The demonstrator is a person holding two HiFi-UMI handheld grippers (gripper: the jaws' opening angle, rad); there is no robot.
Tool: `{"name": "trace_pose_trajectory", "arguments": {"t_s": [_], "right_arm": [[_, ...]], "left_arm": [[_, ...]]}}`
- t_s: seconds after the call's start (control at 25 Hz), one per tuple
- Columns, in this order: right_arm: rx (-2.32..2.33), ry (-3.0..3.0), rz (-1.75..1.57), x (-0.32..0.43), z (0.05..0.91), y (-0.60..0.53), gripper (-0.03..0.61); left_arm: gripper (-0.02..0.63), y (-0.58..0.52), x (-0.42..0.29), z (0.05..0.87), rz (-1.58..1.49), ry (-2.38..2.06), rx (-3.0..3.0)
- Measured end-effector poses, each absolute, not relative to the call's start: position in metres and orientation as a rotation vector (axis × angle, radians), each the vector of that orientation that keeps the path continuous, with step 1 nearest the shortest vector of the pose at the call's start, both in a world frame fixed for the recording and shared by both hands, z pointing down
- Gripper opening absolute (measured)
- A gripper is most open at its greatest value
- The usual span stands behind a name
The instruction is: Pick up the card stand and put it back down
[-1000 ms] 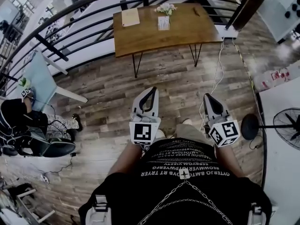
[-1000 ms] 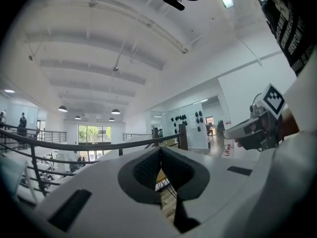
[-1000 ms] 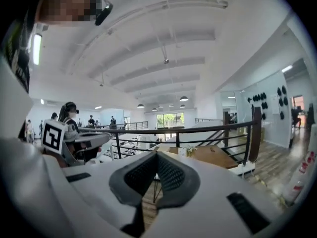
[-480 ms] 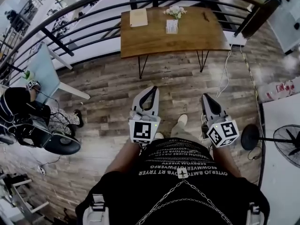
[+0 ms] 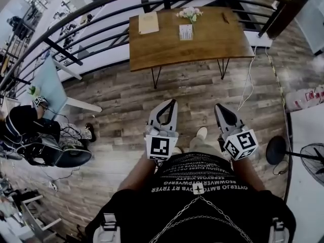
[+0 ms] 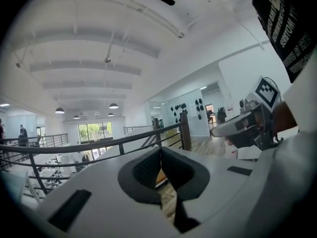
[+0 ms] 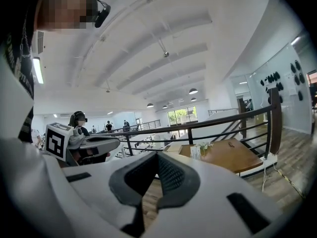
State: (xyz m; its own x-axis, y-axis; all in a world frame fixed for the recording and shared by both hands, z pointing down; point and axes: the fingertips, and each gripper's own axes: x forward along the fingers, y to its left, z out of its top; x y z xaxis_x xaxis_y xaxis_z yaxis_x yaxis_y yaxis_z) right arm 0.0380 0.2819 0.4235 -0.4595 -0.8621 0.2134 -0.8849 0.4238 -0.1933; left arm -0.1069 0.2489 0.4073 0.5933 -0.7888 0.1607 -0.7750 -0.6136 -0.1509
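Note:
The card stand [image 5: 186, 32] is a small upright white card on the wooden table [image 5: 212, 42] far ahead, next to a little bunch of flowers [image 5: 189, 13]. It also shows in the right gripper view, where the card stand [image 7: 196, 152] sits on the table [image 7: 228, 155]. My left gripper [image 5: 172, 103] and right gripper [image 5: 218, 107] hover over the wood floor in front of my body, well short of the table. Both have their jaws shut with nothing between them. The left gripper [image 6: 160, 149] and the right gripper [image 7: 157, 155] each show closed tips in their own views.
A tan notebook [image 5: 148, 23] and a small dark item [image 5: 225, 17] also lie on the table. A black railing [image 5: 101, 32] runs behind it. A white cable [image 5: 248, 82] trails on the floor, a fan [image 5: 308, 155] stands at the right, and a seated person [image 5: 23, 128] is at the left.
The table has come nearer and lower in the head view as I walk toward it. Both grippers stay shut and held in front of me, the left one shifted slightly right.

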Motion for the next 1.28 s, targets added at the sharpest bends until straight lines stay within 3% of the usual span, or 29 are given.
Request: {"name": "trace_pose_trajectory", "arguments": {"t_s": [1.28], "right_arm": [[1.356,-2.757,0.474,0.161,0.412,0.146,0.003]], "left_arm": [[0.028,0.137,0.018,0.381,-0.336,1.552,-2.623]]}}
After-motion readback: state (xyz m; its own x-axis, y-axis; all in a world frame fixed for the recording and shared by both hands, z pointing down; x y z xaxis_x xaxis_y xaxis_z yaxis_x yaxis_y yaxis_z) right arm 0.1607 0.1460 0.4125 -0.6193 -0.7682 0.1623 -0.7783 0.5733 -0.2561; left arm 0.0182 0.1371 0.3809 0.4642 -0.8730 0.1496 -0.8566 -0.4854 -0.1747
